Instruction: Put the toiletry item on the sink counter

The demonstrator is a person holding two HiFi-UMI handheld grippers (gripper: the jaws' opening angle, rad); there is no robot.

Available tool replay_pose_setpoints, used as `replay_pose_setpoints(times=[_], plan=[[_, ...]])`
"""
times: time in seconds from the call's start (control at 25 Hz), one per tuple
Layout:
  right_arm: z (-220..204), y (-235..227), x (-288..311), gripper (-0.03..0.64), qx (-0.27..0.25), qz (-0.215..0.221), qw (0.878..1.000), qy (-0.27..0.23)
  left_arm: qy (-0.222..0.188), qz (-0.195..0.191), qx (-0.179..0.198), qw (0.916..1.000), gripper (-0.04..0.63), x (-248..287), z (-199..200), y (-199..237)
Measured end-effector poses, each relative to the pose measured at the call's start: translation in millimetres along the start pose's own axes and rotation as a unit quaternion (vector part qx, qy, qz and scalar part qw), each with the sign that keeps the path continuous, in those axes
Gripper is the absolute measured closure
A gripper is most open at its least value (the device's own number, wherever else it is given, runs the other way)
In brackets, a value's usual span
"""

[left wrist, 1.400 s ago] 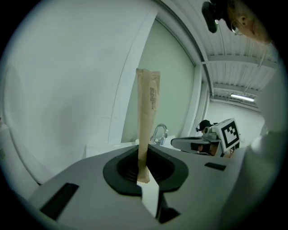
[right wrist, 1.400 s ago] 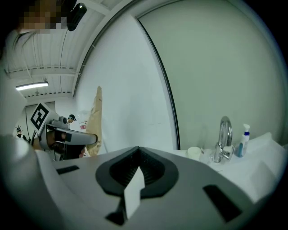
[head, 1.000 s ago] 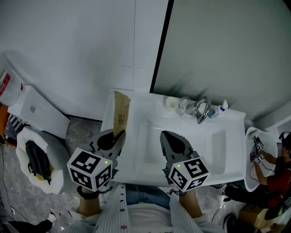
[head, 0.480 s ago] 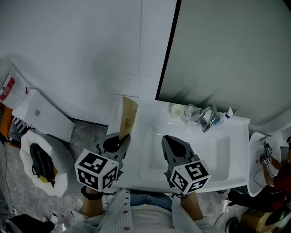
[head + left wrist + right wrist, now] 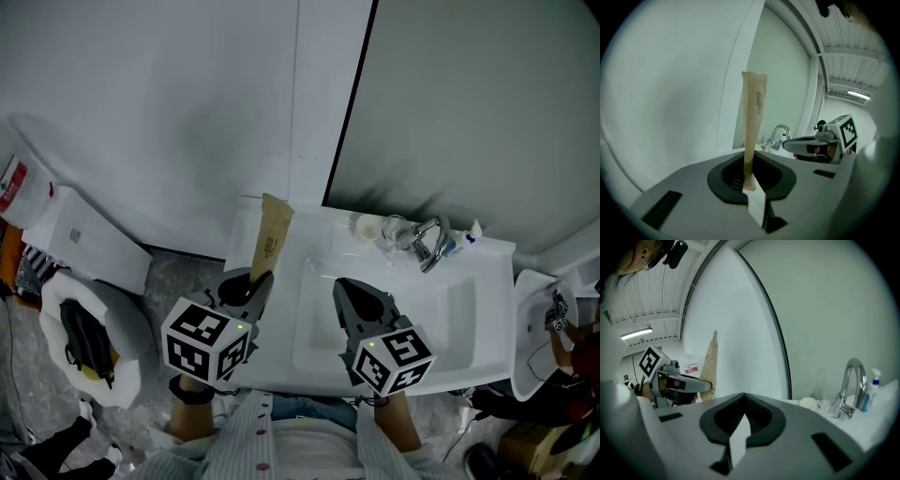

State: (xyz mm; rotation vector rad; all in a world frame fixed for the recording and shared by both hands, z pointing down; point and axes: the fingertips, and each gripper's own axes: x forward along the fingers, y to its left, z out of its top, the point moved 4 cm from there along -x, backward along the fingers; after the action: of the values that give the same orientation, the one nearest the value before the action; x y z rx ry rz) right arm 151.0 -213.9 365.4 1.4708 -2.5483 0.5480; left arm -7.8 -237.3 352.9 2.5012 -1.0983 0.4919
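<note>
A long tan paper packet [image 5: 269, 236] stands nearly upright, its lower end pinched in my left gripper [image 5: 247, 287], which is shut on it over the left edge of the white sink counter [image 5: 487, 281]. In the left gripper view the packet [image 5: 753, 108] rises from between the jaws of the left gripper [image 5: 749, 180]. My right gripper [image 5: 362, 302] hovers over the basin, shut and holding nothing. In the right gripper view its jaws [image 5: 743, 420] meet, and the packet [image 5: 710, 366] shows off to the left.
A chrome faucet [image 5: 431, 246] stands at the counter's back, with a clear glass [image 5: 392, 230], a small white cup [image 5: 366, 227] and a small blue bottle [image 5: 466, 234] around it. A toilet [image 5: 84, 356] with a black bag on it stands to the left. A wall and mirror rise behind.
The view has drifted, so the sink sits a little further right in frame. The left gripper with the packet has edged rightward along with it. Both grips look unchanged.
</note>
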Motion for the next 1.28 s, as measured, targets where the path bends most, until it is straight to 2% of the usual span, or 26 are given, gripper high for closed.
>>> replay_pose_setpoints(times=[0.36, 0.64, 1.0, 1.28], plan=[[-6.7, -13.6, 10.1, 0.606, 0.011, -0.003, 1.000, 0.015, 0.042, -0.010, 0.005, 0.9991, 0.558, 33.2, -8.4, 13.2], [-13.7, -28.6, 25.5, 0.606, 0.023, -0.004, 0.999, 0.034, 0.095, -0.013, -0.001, 0.9954, 0.558, 74.7, -26.6, 32.2], [-26.1, -42.9, 42.3, 0.606, 0.039, 0.002, 0.997, 0.065, 0.179, -0.028, -0.009, 0.9835, 0.558, 129.5, -64.2, 49.3], [-37.9, -53.8, 54.0, 0.606, 0.051, 0.006, 0.995, 0.088, 0.226, -0.040, -0.016, 0.9731, 0.558, 165.5, -88.2, 59.3]])
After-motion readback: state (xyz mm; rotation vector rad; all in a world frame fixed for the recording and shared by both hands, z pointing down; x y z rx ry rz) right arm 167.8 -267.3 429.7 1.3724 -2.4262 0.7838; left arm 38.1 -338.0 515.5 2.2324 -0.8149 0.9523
